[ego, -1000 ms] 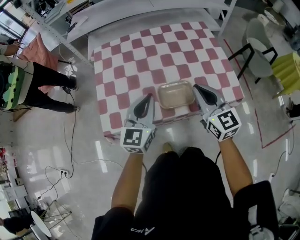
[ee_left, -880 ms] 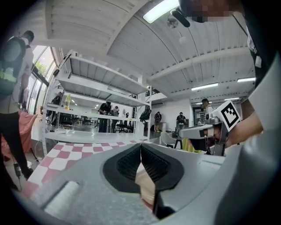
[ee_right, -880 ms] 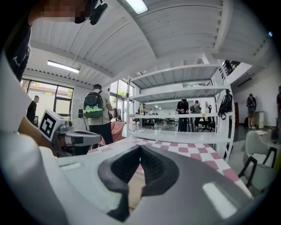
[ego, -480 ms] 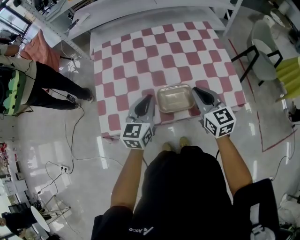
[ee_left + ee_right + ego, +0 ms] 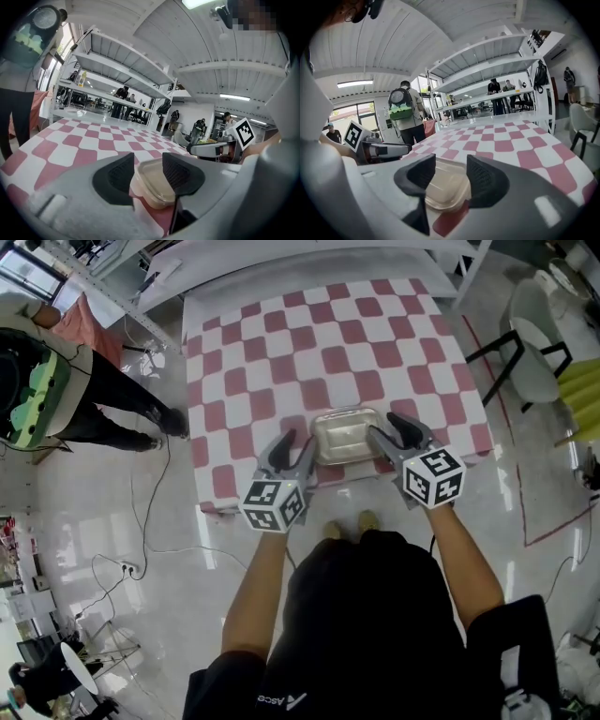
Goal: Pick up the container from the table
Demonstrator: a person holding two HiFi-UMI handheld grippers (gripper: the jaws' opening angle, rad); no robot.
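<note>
A shallow, clear beige container (image 5: 347, 430) rests on the pink-and-white checked table (image 5: 281, 352), close to its front edge. My left gripper (image 5: 298, 448) is at the container's left end and my right gripper (image 5: 386, 434) at its right end. Both sets of jaws are opening. In the left gripper view the container's (image 5: 152, 183) end lies in the gap of the left gripper (image 5: 147, 168), and the dark pads stand off it. The right gripper view shows the same: the container (image 5: 446, 187) sits between the spread jaws of the right gripper (image 5: 451, 173), untouched.
The table's front edge (image 5: 309, 491) runs just below the container. A person (image 5: 56, 390) stands on the floor at the left, with cables (image 5: 141, 521) nearby. Chairs (image 5: 534, 334) stand at the right. A white shelving rack (image 5: 117, 70) rises beyond the table.
Both grippers and the container have come down, and the container now sits on the table. Both pairs of jaws, shut before, have spread apart.
</note>
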